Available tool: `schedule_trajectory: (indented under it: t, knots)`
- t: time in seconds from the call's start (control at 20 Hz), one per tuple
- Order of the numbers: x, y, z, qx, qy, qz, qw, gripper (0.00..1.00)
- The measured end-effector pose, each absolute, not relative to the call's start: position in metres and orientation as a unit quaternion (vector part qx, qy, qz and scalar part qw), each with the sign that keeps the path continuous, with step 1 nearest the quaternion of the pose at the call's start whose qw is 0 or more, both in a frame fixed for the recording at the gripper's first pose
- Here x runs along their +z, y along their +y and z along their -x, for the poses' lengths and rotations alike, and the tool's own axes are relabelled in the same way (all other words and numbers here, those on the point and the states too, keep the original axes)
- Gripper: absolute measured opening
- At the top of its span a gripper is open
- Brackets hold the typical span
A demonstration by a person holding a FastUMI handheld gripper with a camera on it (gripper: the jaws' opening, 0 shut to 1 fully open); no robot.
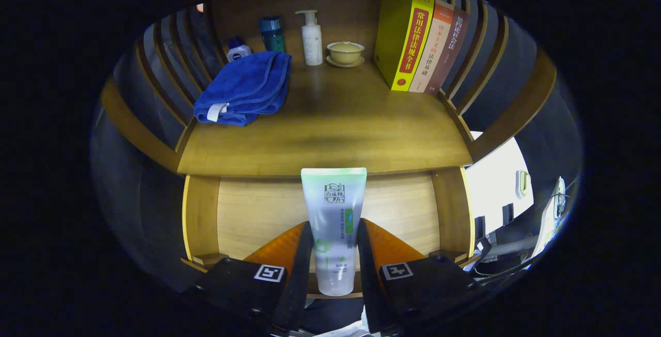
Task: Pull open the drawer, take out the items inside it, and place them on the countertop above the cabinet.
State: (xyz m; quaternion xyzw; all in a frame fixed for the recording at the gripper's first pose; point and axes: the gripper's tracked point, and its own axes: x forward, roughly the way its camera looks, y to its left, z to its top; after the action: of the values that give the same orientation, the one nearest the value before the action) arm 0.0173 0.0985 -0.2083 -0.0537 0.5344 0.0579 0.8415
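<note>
Tube [334, 223] stood upright at lower centre of frame, clamped between both fingers of hand-held gripper [334, 254], below counter [330, 135] edge. Risk: tube top could catch counter lip on lift, slip from grip.

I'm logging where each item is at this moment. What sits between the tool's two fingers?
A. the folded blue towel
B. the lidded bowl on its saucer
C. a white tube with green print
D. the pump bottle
C: the white tube stands upright between the fingers of the tool, both pressing its sides, while the blue towel, pump bottle and lidded bowl rest on the countertop beyond.
</note>
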Motion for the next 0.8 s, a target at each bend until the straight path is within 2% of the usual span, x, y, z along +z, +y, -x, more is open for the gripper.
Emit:
schedule_trajectory:
  t: [0.8]
  knots:
    - [-0.213,0.113,-0.107,0.044,0.519,0.071,0.85,0.54]
